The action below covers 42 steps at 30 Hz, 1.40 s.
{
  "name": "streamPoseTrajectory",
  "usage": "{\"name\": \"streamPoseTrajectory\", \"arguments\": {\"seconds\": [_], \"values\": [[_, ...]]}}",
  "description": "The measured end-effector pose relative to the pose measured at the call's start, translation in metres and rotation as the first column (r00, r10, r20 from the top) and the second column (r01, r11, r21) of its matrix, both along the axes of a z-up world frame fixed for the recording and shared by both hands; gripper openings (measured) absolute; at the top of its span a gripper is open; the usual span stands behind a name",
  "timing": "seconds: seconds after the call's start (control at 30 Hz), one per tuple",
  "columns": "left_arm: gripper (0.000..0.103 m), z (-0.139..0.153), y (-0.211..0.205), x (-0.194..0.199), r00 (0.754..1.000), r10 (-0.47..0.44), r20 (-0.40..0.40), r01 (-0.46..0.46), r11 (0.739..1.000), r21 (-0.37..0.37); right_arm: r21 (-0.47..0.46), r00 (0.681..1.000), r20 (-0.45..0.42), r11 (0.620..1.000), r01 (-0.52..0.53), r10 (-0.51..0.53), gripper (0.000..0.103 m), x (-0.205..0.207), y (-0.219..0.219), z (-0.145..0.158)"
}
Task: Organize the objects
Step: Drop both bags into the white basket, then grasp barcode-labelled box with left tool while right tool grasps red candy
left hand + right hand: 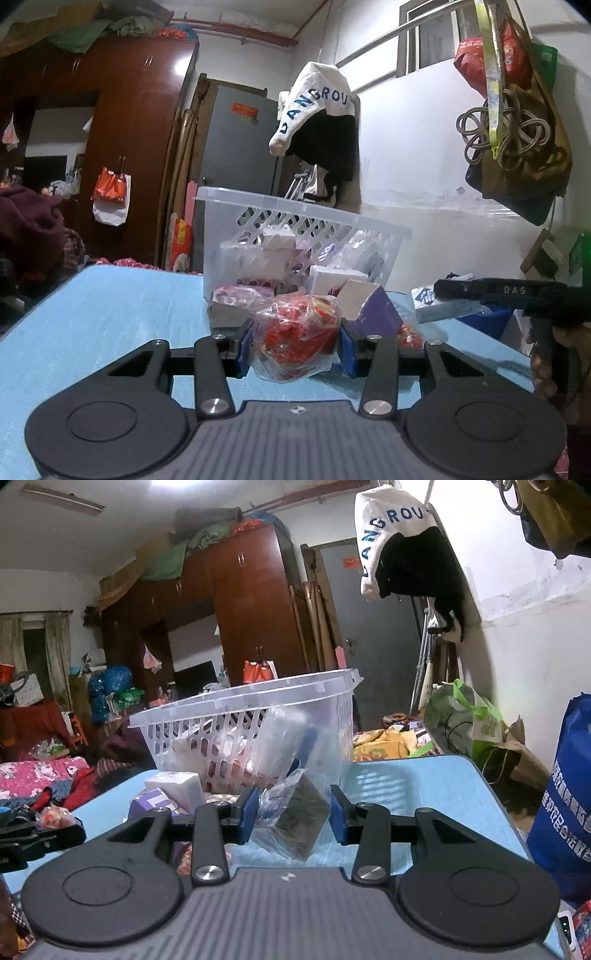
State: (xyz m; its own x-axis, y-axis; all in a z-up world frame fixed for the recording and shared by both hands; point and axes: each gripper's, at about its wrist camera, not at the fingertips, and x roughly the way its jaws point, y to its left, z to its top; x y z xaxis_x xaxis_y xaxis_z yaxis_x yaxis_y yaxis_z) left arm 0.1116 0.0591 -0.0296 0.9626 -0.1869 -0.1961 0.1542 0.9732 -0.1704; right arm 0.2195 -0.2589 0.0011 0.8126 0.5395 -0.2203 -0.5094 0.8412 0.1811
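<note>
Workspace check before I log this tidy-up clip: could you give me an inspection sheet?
Surface: blue table, partly covered.
Job's things: clear slotted basket holding boxes; red-filled plastic bag; dark item in clear wrap.
Clutter: purple box, white boxes beside the basket.
Grippers: left gripper jaws around the red bag; right gripper jaws around the wrapped item.
Cables: coiled cord hanging on the wall.
Surroundings: wardrobe, hanging clothes, bags.

Basket top open; boxes crowd front.
</note>
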Motion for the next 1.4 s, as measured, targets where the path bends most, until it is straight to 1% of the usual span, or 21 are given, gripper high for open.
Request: {"name": "streamPoseTrajectory", "arguments": {"seconds": [0.17, 0.23, 0.27, 0.33, 0.43, 0.5, 0.57, 0.63, 0.67, 0.7, 0.73, 0.77, 0.8, 0.87, 0.93, 0.97, 1.03, 1.17, 1.23, 1.33, 1.4], "values": [[0.049, 0.000, 0.007, -0.001, 1.000, 0.004, 0.003, -0.004, 1.000, -0.029, 0.014, 0.998, 0.070, 1.000, -0.007, 0.006, 0.044, -0.010, -0.001, 0.001], [0.049, 0.011, 0.009, 0.002, 1.000, -0.005, 0.021, 0.006, 0.999, -0.036, 0.061, 0.996, 0.087, 0.997, -0.039, 0.033, 0.044, -0.015, -0.004, 0.008], [0.049, 0.021, 0.009, 0.005, 0.999, -0.006, 0.034, 0.008, 0.999, -0.038, 0.095, 0.993, 0.105, 0.993, -0.065, 0.055, 0.044, -0.019, -0.006, 0.017], [0.049, 0.047, 0.008, 0.019, 0.998, -0.011, 0.067, 0.014, 0.999, -0.035, 0.102, 0.980, 0.195, 0.994, -0.050, 0.029, 0.044, -0.027, 0.000, 0.041], [0.049, 0.093, 0.005, 0.059, 0.997, -0.010, 0.071, 0.013, 0.999, -0.040, 0.039, 0.962, 0.273, 0.999, -0.006, -0.005, 0.044, -0.015, 0.025, 0.086], [0.049, 0.117, 0.000, 0.095, 0.999, 0.010, 0.039, -0.009, 1.000, -0.016, -0.012, 0.952, 0.305, 1.000, 0.018, -0.014, 0.044, 0.010, 0.046, 0.107], [0.049, 0.127, -0.001, 0.130, 0.999, 0.018, -0.033, -0.019, 1.000, -0.024, -0.028, 0.968, 0.251, 1.000, -0.007, 0.014, 0.044, 0.041, 0.061, 0.118], [0.052, 0.126, 0.003, 0.160, 0.995, 0.050, -0.085, -0.054, 0.997, -0.046, -0.033, 0.978, 0.203, 0.999, -0.035, 0.041, 0.044, 0.070, 0.076, 0.116], [0.057, 0.123, 0.006, 0.173, 0.991, 0.079, -0.109, -0.084, 0.995, -0.044, -0.057, 0.980, 0.195, 0.998, -0.030, 0.041, 0.046, 0.078, 0.083, 0.114], [0.074, 0.121, 0.007, 0.183, 0.986, 0.097, -0.135, -0.102, 0.994, -0.035, -0.083, 0.979, 0.203, 0.997, -0.007, 0.024, 0.052, 0.084, 0.091, 0.109], [0.083, 0.117, 0.008, 0.191, 0.979, 0.115, -0.168, -0.121, 0.992, -0.028, -0.095, 0.979, 0.204, 0.995, 0.014, 0.006, 0.063, 0.086, 0.096, 0.106], [0.083, 0.113, 0.010, 0.194, 0.973, 0.126, -0.194, -0.133, 0.991, -0.026, -0.109, 0.983, 0.185, 0.994, 0.028, -0.008, 0.096, 0.088, 0.099, 0.104], [0.083, 0.111, 0.011, 0.193, 0.970, 0.126, -0.206, -0.133, 0.991, -0.025, -0.112, 0.986, 0.163, 0.993, 0.044, -0.026, 0.103, 0.084, 0.096, 0.102], [0.083, 0.108, 0.010, 0.180, 0.979, 0.096, -0.179, -0.099, 0.995, -0.010, -0.067, 0.984, 0.175, 0.997, 0.032, -0.019, 0.103, 0.067, 0.086, 0.099], [0.083, 0.106, 0.007, 0.154, 0.989, 0.074, -0.128, -0.071, 0.997, 0.032, -0.040, 0.988, 0.151, 0.999, -0.010, 0.016, 0.103, 0.048, 0.070, 0.096], [0.085, 0.104, 0.003, 0.136, 0.993, 0.074, -0.095, -0.068, 0.995, 0.067, -0.036, 0.991, 0.130, 0.999, -0.021, 0.026, 0.103, 0.036, 0.062, 0.091], [0.093, 0.092, -0.005, 0.103, 0.994, 0.069, -0.086, -0.058, 0.990, 0.128, -0.062, 0.992, 0.105, 0.996, -0.066, 0.073, 0.103, 0.016, 0.050, 0.075], [0.093, 0.058, -0.012, 0.058, 0.993, -0.009, -0.117, 0.028, 0.987, 0.161, -0.167, 0.987, -0.014, 0.973, -0.159, 0.159, 0.103, -0.004, 0.049, 0.033], [0.093, 0.044, -0.014, 0.057, 0.984, -0.033, -0.177, 0.063, 0.984, 0.167, -0.187, 0.978, -0.074, 0.961, -0.204, 0.193, 0.103, -0.002, 0.053, 0.018], [0.093, 0.029, -0.017, 0.069, 0.967, -0.032, -0.253, 0.084, 0.977, 0.197, -0.190, 0.969, -0.139, 0.954, -0.230, 0.205, 0.102, 0.007, 0.058, 0.010], [0.093, 0.027, -0.017, 0.071, 0.963, -0.051, -0.266, 0.103, 0.977, 0.187, -0.203, 0.959, -0.162, 0.943, -0.263, 0.233, 0.089, 0.015, 0.063, 0.010]]}}
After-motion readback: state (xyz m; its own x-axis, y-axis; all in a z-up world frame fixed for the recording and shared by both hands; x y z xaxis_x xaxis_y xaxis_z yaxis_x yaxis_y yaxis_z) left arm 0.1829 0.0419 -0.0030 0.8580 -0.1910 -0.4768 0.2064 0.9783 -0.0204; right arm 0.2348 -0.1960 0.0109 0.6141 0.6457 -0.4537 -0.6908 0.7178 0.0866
